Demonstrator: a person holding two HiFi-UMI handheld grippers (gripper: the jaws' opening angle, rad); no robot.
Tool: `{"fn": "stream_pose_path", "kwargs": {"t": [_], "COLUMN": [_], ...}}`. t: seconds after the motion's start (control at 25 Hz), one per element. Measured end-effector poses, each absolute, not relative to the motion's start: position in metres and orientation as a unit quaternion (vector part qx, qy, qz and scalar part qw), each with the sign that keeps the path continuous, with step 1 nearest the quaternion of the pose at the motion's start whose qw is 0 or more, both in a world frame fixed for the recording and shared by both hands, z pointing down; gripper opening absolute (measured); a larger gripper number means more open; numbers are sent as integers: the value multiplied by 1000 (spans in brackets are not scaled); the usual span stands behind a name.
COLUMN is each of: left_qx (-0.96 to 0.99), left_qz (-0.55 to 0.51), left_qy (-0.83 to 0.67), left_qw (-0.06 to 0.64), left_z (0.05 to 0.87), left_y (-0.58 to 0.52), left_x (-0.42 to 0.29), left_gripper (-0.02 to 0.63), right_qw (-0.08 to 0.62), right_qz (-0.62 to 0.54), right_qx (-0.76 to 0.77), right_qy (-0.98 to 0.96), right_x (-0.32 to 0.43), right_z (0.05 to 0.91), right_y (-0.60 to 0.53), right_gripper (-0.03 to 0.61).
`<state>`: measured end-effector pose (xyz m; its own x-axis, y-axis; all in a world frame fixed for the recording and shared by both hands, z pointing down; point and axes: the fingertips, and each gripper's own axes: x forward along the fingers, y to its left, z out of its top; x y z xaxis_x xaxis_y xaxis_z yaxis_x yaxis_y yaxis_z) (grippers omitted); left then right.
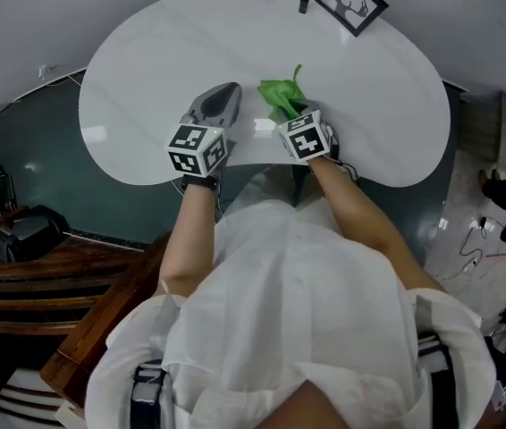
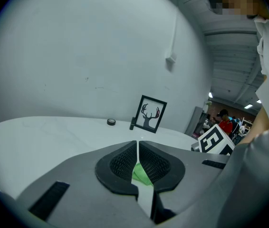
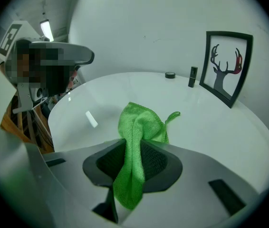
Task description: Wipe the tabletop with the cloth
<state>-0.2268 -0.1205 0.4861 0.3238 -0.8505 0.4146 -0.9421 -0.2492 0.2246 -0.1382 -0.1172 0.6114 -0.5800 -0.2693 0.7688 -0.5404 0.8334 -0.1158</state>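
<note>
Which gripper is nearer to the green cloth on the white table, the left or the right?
Right. The right gripper is shut on the green cloth. The left gripper, jaws together, sits beside the cloth on its left, not touching it.

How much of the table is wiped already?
Done: the right gripper is shut on the green cloth. In hand: the cloth's loose end seems to rest on the white tabletop near the front edge. Left: the wiping itself; no wiped patch shows. The left gripper is shut, empty.

Green cloth (image 3: 133, 141), white tabletop (image 1: 146, 88), grey left gripper (image 2: 138, 148), black-framed picture (image 1: 349, 0) of black antlers, white shirt (image 1: 289, 311)
</note>
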Motion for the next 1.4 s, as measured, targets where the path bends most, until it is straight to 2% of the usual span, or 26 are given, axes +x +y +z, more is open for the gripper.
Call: {"fn": "stream_pose_path", "kwargs": {"t": [0.24, 0.48, 1.4], "left_qx": [793, 797, 815], "left_qz": [106, 110, 128], "left_qy": [-559, -552, -522], "left_qw": [217, 219, 218], "left_z": [486, 488, 490], "left_y": [-129, -138, -152], "left_x": [-208, -173, -3], "left_gripper": [20, 20, 20], "right_qw": [401, 401, 403], "right_qz": [150, 146, 197], "right_qx": [176, 140, 253], "right_qy": [-886, -893, -857], "right_x": [-139, -107, 138], "right_z": [611, 614, 630], "right_y": [-90, -75, -127], "right_gripper": [86, 86, 84]}}
